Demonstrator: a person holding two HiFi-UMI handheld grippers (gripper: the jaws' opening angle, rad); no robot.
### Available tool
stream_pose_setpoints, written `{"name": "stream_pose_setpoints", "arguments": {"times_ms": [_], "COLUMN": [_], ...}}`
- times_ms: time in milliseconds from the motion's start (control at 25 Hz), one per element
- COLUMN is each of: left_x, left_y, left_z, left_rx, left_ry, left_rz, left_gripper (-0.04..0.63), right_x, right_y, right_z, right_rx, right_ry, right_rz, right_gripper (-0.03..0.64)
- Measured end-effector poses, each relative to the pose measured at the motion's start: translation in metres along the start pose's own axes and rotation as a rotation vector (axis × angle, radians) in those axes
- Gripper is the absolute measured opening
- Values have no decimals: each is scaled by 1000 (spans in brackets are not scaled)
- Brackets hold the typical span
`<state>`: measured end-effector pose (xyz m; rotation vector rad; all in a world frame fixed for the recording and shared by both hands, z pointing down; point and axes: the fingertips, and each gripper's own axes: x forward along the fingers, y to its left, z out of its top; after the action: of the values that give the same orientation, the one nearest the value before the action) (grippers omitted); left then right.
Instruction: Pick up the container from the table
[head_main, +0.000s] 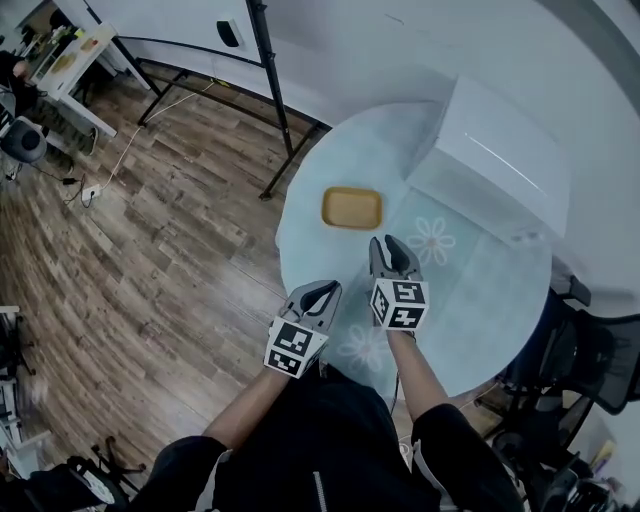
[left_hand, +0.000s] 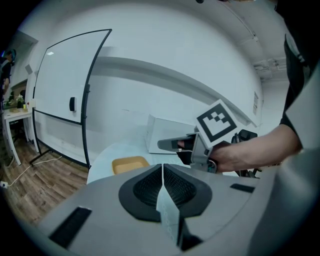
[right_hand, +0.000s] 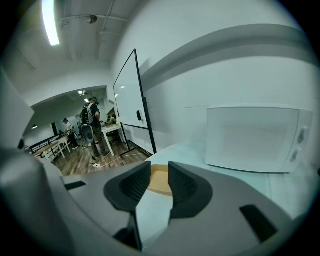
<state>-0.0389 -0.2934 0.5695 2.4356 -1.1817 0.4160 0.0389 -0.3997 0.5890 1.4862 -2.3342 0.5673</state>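
On the round, flower-printed table (head_main: 480, 290) in front of me lies the shallow yellow container (head_main: 351, 208). It sits flat and right way up near the table's left edge, well apart from the white microwave-like appliance (head_main: 500, 160) at the back right. Nothing crowds it, so I judge I can come at it straight from my side.

My right gripper (head_main: 392, 245) leads, reaching over the tabletop with its tips aimed at the container's near right corner. Its jaws stand apart and the pads touch nothing. I hold them parted because the rim has to pass between them before I can close. In the right gripper view the container sits dead ahead, framed in the gap between the two pads, near but not yet reached.

My left gripper (head_main: 322, 292) hangs at the table's near edge, its jaws pressed together and empty. I keep it out of the way, since the job seems to need one claw. In the left gripper view the container lies ahead, a little left of the closed tips.
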Motion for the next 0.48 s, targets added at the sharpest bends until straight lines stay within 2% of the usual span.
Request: {"name": "stream_pose_setpoints", "arguments": {"times_ms": [480], "left_x": [2], "left_y": [21], "left_z": [-16], "left_rx": [-7], "left_ry": [60], "left_rz": [-17], "left_gripper": [21], "right_x": [87], "right_y": [-48], "right_z": [-40], "right_rx": [-2], "right_ry": [176], "right_rz": [-68], "right_gripper": [117]}}
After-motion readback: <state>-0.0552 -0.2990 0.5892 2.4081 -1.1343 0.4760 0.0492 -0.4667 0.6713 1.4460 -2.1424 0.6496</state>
